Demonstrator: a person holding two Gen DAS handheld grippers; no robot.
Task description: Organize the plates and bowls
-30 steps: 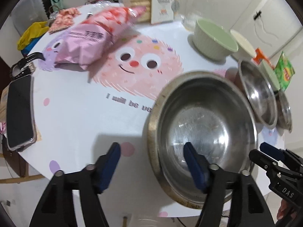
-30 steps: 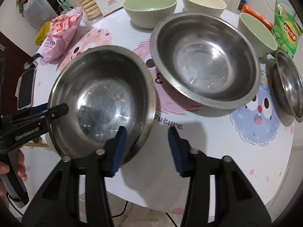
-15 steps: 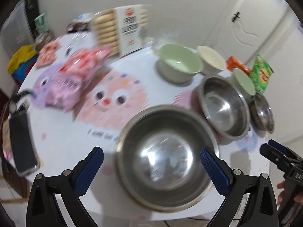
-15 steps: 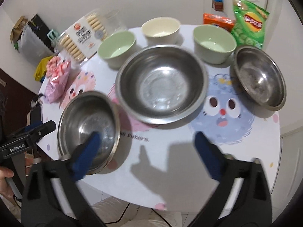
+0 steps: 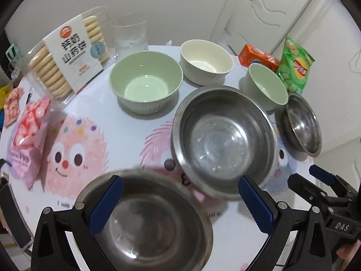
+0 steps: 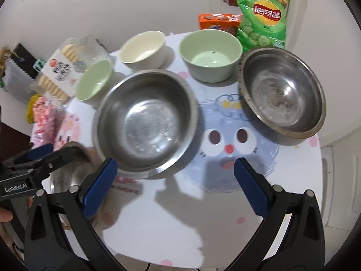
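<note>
Left tongs: the left gripper point(image 5: 180, 205) stood spread wide and held nothing; its jaws had just been opening, and the near steel bowl point(image 5: 146, 225) sat on the table below and between its blue pads, not pinched.
Right tongs: the right gripper point(image 6: 174, 185) was equally wide and empty, its jaws also just opened, with only bare tablecloth point(image 6: 158, 214) between the pads.
Near steel bowl: it rested upright at the table's near edge, probably set there as the base for a stack.
Middle steel bowl: the middle steel bowl point(image 6: 146, 122) lay just beyond the right tongs' left pad, and ahead and right of the left tongs, close beside the near bowl; likely the next candidate for nesting.
Far steel bowl: the far steel bowl point(image 6: 282, 92) sat ahead and to the right of the right tongs, apart from the others.
Ceramic bowls: a large green bowl point(image 5: 145, 88), a cream bowl point(image 5: 206, 62) and a small green bowl point(image 5: 266, 87) stood in a row beyond the steel ones, all upright and unstacked.
Task progress: by my reading, sorting had barely begun, since no bowl was nested yet.
Chip bag: the green chip bag point(image 6: 261, 15) read "Lay's".
Biscuit tray: the biscuit tray point(image 5: 74, 54) bore large Chinese characters.
Orange box: the orange box point(image 5: 258, 59) showed partly legible lettering.
Tool marks: "GenRobot.AI" and "DAS" showed on the tongs' bodies.
</note>
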